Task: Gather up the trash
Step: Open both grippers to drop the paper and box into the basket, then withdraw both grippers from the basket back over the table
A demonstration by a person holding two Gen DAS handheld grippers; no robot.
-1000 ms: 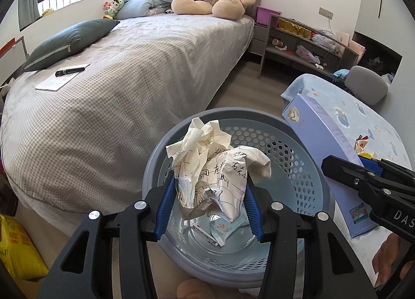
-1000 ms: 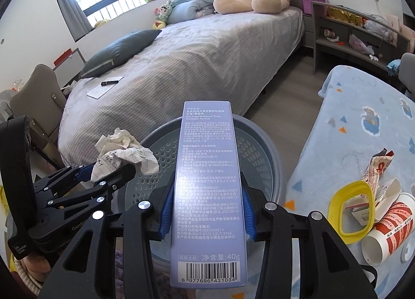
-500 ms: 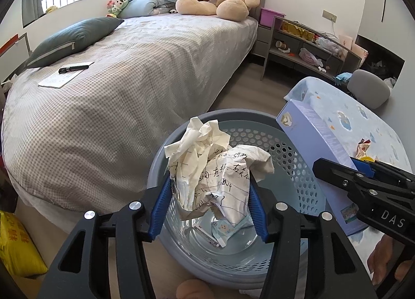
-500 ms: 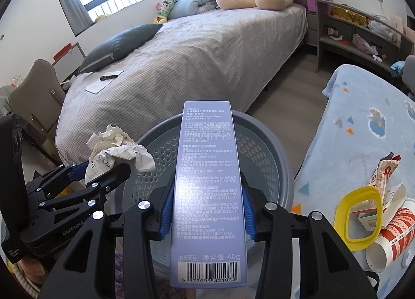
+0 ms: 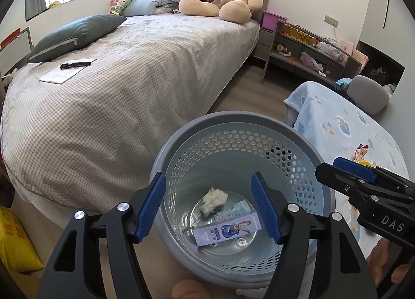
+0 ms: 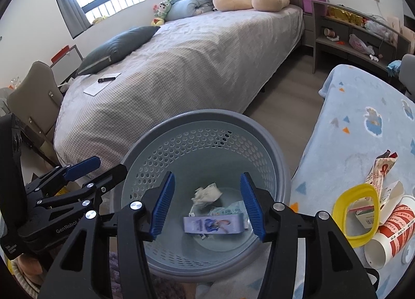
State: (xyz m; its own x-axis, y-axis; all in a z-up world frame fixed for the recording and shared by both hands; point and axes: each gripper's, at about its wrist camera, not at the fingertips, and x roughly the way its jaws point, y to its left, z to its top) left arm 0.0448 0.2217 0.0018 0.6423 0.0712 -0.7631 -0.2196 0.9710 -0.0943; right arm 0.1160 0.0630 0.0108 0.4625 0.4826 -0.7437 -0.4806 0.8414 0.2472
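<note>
A grey perforated trash basket [image 5: 233,127] stands on the floor between the bed and a blue blanket; it also shows in the right wrist view [image 6: 207,120]. On its bottom lie a crumpled paper ball [image 5: 214,199] [image 6: 206,195] and a lilac toothpaste box [image 5: 227,230] [image 6: 214,225], beside a small wrapper. My left gripper [image 5: 208,208] is open and empty above the basket. My right gripper [image 6: 206,204] is open and empty above it too. Each gripper shows at the edge of the other's view.
On the blue blanket [image 6: 363,127] at the right lie a yellow ring lid [image 6: 355,214], a red-and-white paper cup [image 6: 389,236] and a snack wrapper [image 6: 381,171]. A large bed [image 5: 116,86] fills the left. A yellow bag [image 5: 15,244] sits by the floor at left.
Both grippers opened. The crumpled paper dropped from the left gripper and the lilac box from the right gripper; both now lie in the basket.
</note>
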